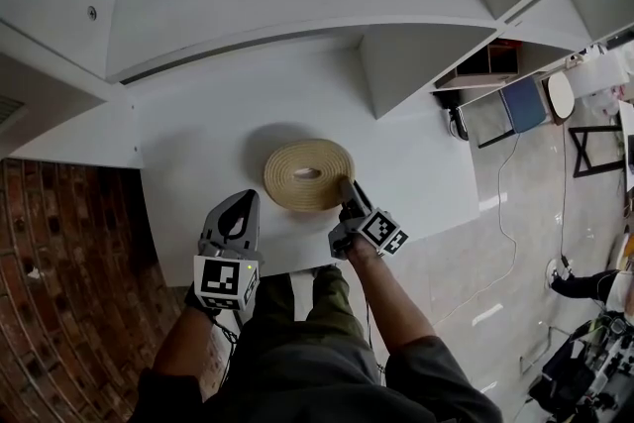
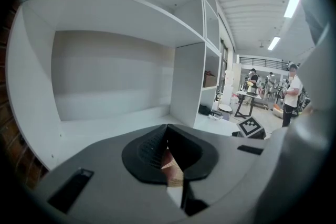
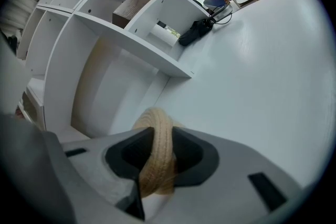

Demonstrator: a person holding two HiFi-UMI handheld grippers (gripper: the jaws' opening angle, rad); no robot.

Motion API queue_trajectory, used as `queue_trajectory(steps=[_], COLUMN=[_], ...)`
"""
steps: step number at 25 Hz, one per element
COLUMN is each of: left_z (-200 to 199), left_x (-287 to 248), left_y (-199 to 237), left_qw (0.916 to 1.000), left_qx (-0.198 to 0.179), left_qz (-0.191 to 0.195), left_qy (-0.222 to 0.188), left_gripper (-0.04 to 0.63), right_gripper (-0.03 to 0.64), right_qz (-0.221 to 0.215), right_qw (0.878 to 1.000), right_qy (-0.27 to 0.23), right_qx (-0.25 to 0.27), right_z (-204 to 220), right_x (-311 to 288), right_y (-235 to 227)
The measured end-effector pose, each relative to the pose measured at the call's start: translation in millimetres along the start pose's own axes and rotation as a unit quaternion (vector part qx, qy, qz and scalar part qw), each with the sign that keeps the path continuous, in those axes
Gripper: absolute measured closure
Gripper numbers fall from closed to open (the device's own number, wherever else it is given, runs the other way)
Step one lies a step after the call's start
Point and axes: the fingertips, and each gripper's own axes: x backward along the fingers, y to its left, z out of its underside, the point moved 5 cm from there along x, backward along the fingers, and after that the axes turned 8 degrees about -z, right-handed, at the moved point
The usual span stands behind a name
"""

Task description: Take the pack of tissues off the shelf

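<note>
The pack of tissues [image 1: 308, 175] is a round, tan, rope-woven disc with an oval slot at its middle (something pale shows inside). It sits just below the centre of the head view, face up, over the white shelf board [image 1: 198, 129]. The right gripper [image 1: 347, 196] has its jaws clamped on the lower right rim.

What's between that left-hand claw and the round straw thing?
Nothing: in the head view only bare white surface separates the left gripper from the woven basket.
</note>
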Motion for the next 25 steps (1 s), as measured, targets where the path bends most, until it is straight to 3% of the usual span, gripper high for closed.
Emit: queue_trajectory(steps=[7,13,18,25], left_z=[-4,-10,-23,-50], left_x=[3,3,12,31], left_y=[3,8,9,13], left_qw=[0.9999,0.9998,0.9997,0.9991], left_qx=[0.007,0.006,-0.001,-0.003], left_qz=[-0.008,-0.013,-0.011,-0.007], left_qy=[-0.005,-0.012,-0.022,-0.042], left_gripper=[0.591,0.591,0.591,0.591], right_gripper=[0.485,0.476,0.476,0.507], right_qz=[-0.005,0.013,0.010,-0.005], right_qw=[1.000,0.995,0.977,0.939], right_qy=[0.013,0.024,0.021,0.003], right_qx=[0.000,0.096,0.214,0.345], right_z=[-6,-28,-56,-82], right_x=[3,14,35,73], right_y=[-1,10,48,124])
